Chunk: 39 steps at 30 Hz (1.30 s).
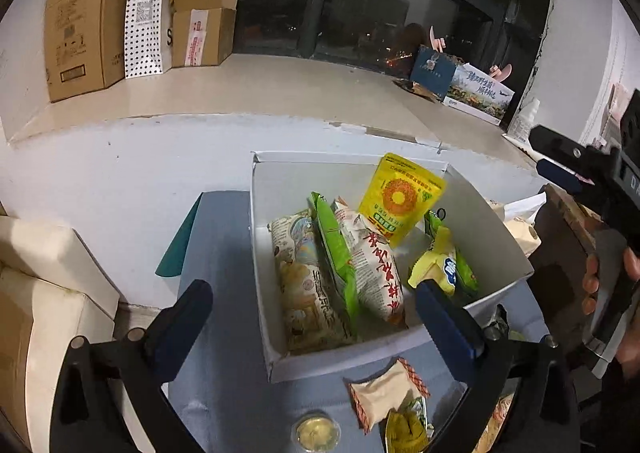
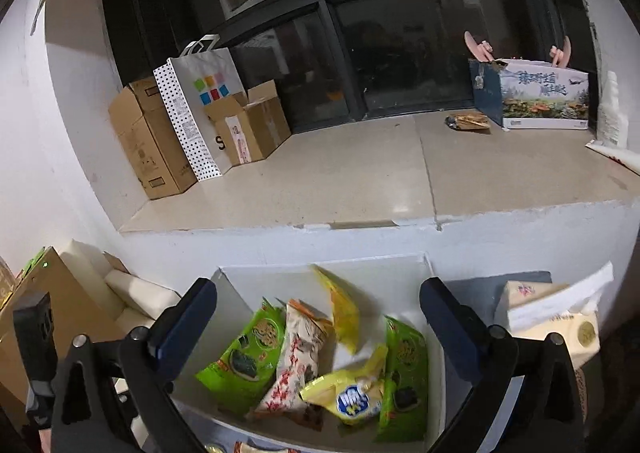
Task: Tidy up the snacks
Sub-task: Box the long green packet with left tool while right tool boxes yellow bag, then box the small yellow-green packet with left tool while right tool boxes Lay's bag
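Observation:
A white open box on the blue-grey table holds several snack packets: a yellow sunflower pouch, a green packet, a white packet with red characters, a beige patterned packet and a yellow packet with a blue logo. Loose in front of the box lie a cream packet with checked ends, a round lidded cup and a yellow-green packet. My left gripper is open above the box's near side, holding nothing. My right gripper is open over the same box, also holding nothing.
A tissue box stands right of the white box. The stone window ledge behind carries cardboard boxes, a dotted paper bag and a printed carton. A cream cushion sits at the left. A hand holds the right gripper.

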### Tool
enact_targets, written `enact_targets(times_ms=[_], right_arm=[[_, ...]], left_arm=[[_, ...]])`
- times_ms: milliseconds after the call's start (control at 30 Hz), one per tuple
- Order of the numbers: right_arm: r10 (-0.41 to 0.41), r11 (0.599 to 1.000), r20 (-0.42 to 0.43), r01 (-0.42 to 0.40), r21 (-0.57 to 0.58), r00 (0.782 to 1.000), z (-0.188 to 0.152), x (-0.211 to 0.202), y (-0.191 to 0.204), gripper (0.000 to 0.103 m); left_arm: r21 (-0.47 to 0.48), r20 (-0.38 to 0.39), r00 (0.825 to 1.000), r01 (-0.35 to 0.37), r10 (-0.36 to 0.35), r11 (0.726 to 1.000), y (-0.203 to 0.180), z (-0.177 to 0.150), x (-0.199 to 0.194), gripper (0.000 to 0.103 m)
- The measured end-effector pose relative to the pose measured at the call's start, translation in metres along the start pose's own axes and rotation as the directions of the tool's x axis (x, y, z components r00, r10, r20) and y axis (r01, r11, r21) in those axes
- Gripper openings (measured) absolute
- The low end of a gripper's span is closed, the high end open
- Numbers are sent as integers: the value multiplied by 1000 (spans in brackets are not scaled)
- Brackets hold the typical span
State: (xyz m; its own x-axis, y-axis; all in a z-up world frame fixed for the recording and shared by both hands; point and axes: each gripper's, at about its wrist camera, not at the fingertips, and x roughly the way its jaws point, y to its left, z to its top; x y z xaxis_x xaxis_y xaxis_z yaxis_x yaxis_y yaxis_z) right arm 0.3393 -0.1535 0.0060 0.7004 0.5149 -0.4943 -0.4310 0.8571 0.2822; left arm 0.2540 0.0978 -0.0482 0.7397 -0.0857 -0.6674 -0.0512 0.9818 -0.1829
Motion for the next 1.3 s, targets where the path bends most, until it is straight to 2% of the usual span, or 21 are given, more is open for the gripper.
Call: enact_targets(times_ms=[233,433,533,733,900,1000,1067,1167,1300], right_arm=[[50,997,50,-47,-61,997,-20,-46,11,103],[125,988,113,-113,-107,986,-64,-122,14,103],[121,986,127,-103,-134,985,-97,-155,15,103],[67,987,62,-57,-150,996,-172,-194,9,103],[54,989,-20,-56,-139,998,-218,-200,2,103],[29,984,-59,-39,-173,998,-230,-190,4,103],[37,980,-97,-55,-193,995,-233,-178,7,103],[75,976,-172,-108,-190,982,-234,-151,13,103],[72,974,-286,-129,-185,955,-232,-98,17,103]], left_arm=[[59,112,994,-8,1,998,-17,-15,-57,103],[109,181,982,29,-49,994,-37,-51,-115,103],[118,181,980,57,-78,991,-46,-75,-132,103],[89,130,987,83,-94,993,-61,-135,-147,103],[108,65,992,98,-106,989,-74,-170,-145,103],[89,46,992,110,-114,990,-73,-180,-143,103],[82,32,994,105,-108,991,-71,-184,-141,103],[70,18,993,113,-114,991,-67,-187,-138,103],[58,12,994,109,-110,992,-60,-190,-136,103]])
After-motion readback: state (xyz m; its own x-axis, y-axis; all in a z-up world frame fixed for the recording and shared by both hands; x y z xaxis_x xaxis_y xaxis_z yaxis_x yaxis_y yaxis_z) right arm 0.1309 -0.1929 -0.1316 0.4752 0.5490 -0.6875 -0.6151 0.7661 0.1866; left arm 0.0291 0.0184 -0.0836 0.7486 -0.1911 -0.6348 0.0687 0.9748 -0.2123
